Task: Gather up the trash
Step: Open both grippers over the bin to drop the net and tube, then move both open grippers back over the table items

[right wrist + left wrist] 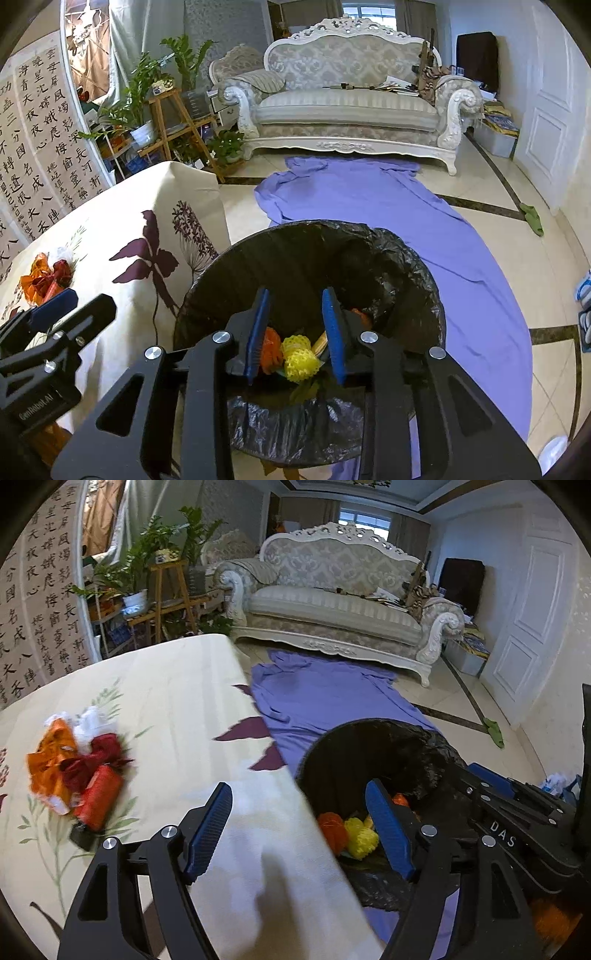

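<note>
On the floral tablecloth lies a pile of crumpled orange, red and white wrappers, also seen at far left from the right wrist as the same wrapper pile. My left gripper is open above the table's edge, right of the pile, with nothing between its fingers. A bin with a black liner stands on the floor beside the table. My right gripper hangs open over the bin's mouth, holding nothing. At the bottom of the bin lie a yellow foam net and an orange scrap.
A purple cloth is spread over the tiled floor between the bin and an ornate white sofa. Potted plants on a wooden stand are behind the table. A white door is on the right, with a green rag near it.
</note>
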